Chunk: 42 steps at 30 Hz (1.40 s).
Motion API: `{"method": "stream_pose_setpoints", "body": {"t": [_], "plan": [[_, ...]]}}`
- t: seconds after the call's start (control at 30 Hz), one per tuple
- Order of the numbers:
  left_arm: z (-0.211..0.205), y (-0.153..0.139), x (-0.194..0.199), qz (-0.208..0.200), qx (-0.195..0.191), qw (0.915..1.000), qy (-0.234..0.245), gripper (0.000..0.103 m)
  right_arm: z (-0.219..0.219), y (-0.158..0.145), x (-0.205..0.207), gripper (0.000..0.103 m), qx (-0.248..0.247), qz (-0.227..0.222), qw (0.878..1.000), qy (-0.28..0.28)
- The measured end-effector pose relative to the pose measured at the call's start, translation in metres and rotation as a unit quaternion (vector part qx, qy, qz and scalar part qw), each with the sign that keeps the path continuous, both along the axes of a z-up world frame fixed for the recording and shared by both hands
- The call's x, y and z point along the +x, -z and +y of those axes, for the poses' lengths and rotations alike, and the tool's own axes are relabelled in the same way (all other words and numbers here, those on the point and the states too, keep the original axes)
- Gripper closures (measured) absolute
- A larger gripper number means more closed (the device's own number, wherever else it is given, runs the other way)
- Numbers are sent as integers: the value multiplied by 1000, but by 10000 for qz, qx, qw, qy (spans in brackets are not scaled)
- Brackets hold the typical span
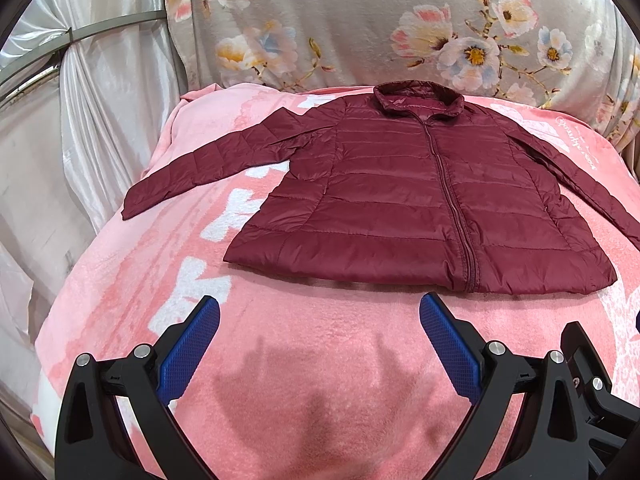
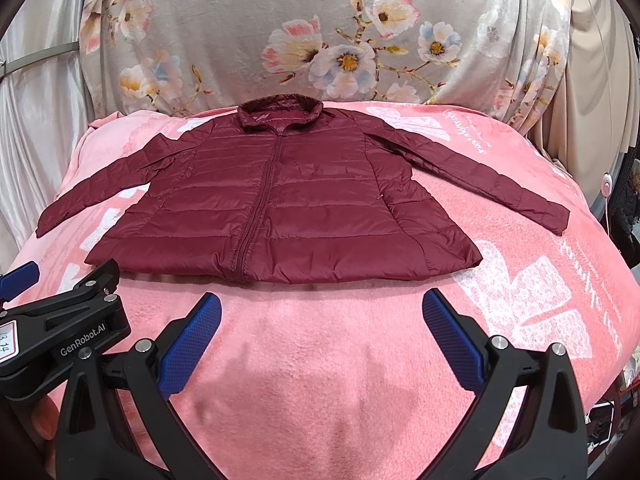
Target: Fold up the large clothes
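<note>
A dark red quilted puffer jacket (image 1: pixel 400 196) lies flat, front up and zipped, on a pink blanket (image 1: pixel 320 360). Its collar points away from me and both sleeves are spread out to the sides. It also shows in the right wrist view (image 2: pixel 280 208). My left gripper (image 1: pixel 320 312) is open and empty, hovering over the blanket just short of the jacket's hem. My right gripper (image 2: pixel 322 312) is open and empty, also just short of the hem. The left gripper's body shows in the right wrist view (image 2: pixel 60 320) at the left edge.
The pink blanket (image 2: pixel 320 380) covers a raised surface that drops off at the left and right. A grey floral sheet (image 1: pixel 400 20) hangs behind it. Shiny white curtains (image 1: pixel 100 100) hang at the left. Clutter (image 2: pixel 628 200) shows past the right edge.
</note>
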State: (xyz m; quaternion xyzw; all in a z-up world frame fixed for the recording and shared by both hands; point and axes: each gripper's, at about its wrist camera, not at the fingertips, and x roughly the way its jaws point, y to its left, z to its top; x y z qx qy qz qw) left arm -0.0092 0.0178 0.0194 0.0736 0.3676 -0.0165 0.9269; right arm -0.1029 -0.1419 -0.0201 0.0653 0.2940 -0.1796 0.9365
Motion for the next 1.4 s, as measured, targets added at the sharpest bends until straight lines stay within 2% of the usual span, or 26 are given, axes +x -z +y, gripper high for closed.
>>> {"method": "stream_pose_setpoints", "body": {"t": [1.4], "plan": [[11,-2,-4,28,9,10000,-79,5,0,2,-1,5,29,-21,10000,-11]]}}
